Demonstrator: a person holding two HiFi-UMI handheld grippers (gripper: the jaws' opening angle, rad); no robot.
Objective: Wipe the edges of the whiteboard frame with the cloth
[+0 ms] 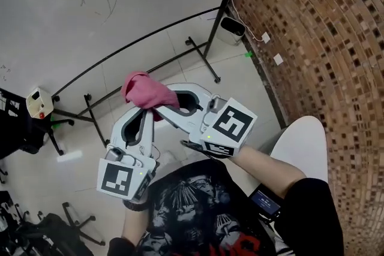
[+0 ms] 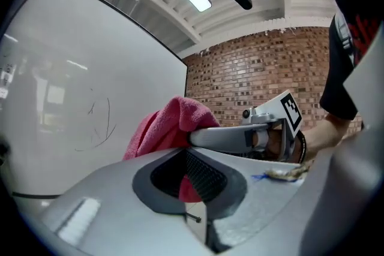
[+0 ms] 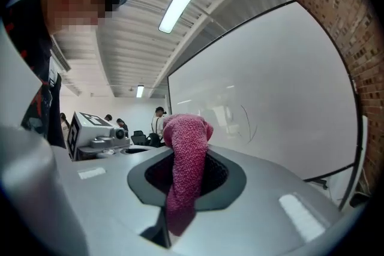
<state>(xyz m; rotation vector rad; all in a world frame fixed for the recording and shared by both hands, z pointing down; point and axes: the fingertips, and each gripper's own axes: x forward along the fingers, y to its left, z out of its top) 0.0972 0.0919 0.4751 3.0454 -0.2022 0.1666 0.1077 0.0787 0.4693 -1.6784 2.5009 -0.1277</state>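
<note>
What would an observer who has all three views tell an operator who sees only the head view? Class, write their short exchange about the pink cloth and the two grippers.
Operator: Does the right gripper truly clamp the pink cloth?
Observer: Yes. The right gripper view shows the cloth running down between its shut jaws, with a bunch standing up past the tips.
Operator: And the left gripper?
Observer: The left gripper view shows a pink fold caught between its shut jaws too, with the rest bunched beyond them.
</note>
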